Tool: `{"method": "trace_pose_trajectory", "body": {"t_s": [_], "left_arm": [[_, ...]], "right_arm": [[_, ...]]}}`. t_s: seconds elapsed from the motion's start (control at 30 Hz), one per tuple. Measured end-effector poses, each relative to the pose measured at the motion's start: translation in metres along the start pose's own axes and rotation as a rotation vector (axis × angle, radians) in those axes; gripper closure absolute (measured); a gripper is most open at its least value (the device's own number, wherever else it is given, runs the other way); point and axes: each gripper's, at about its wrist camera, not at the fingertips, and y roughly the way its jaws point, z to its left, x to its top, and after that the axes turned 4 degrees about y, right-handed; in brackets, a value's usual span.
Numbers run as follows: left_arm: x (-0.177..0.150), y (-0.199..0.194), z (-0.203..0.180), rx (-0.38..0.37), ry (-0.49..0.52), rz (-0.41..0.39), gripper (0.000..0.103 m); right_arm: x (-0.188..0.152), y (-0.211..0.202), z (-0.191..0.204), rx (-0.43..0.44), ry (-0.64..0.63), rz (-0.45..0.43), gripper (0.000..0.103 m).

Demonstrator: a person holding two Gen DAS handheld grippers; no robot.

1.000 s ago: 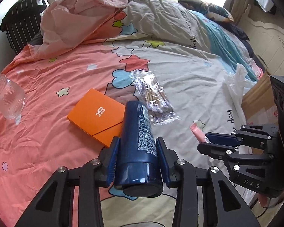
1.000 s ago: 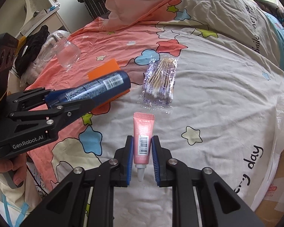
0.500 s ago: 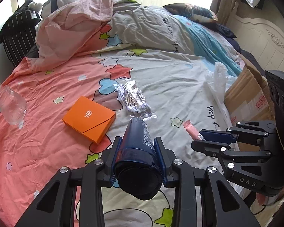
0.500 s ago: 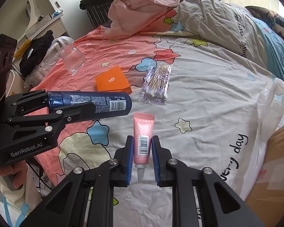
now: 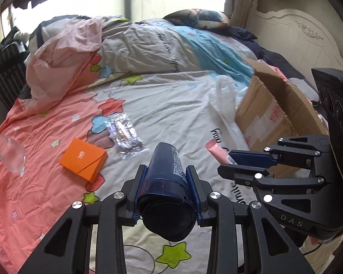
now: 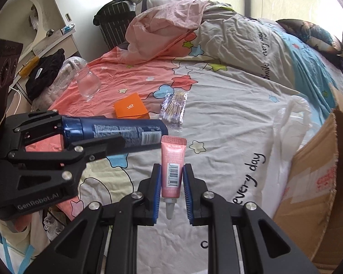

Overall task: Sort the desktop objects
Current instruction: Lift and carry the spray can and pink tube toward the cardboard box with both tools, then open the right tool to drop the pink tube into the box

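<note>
while both tongs rose off bed, carton (image 5: 269, 114) came into view at right of frame; left tongs (image 5: 165, 178) clamp bottle (image 5: 167, 171), right tongs (image 6: 171, 182) clamp tube (image 6: 172, 166); likely carrying to carton.

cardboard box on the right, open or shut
Open. The cardboard box has its top flap lifted and standing up, not folded down over the opening. What is inside cannot be told from these views.

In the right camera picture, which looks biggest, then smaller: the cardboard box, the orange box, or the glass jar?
1. cardboard box, biggest by far, though it is also nearest the camera.
2. orange box and glass jar look about alike, so I won't rank them.
</note>
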Motion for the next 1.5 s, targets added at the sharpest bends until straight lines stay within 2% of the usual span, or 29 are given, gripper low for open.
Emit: {"method": "trace_pose_trajectory", "body": {"t_s": [0.37,0.73,0.97,1.07,1.13,1.23,1.33,1.5], "left_arm": [[0.017,-0.019,-0.051,-0.035,0.071,-0.044,0.068],[0.038,-0.039,-0.087,-0.07,0.13,-0.098,0.068],[0.049,-0.044,-0.11,-0.096,0.178,-0.113,0.068],[0.052,-0.043,-0.126,-0.109,0.215,-0.11,0.068],[0.054,-0.044,-0.136,-0.121,0.234,-0.108,0.068],[0.056,-0.049,-0.155,-0.138,0.27,-0.126,0.068],[0.057,-0.051,-0.171,-0.152,0.298,-0.129,0.068],[0.056,-0.048,-0.191,-0.184,0.327,-0.131,0.068]], "right_arm": [[-0.01,-0.049,-0.027,-0.047,0.039,-0.068,0.085],[-0.028,-0.106,-0.088,-0.157,0.152,-0.148,0.085],[-0.047,-0.105,-0.137,-0.315,0.249,-0.117,0.085],[-0.053,-0.088,-0.153,-0.389,0.275,-0.048,0.085],[-0.057,-0.089,-0.157,-0.398,0.282,-0.044,0.085],[-0.064,-0.091,-0.161,-0.409,0.29,-0.043,0.078],[-0.07,-0.093,-0.165,-0.42,0.299,-0.042,0.06],[-0.08,-0.099,-0.173,-0.427,0.321,-0.056,0.049]]}}
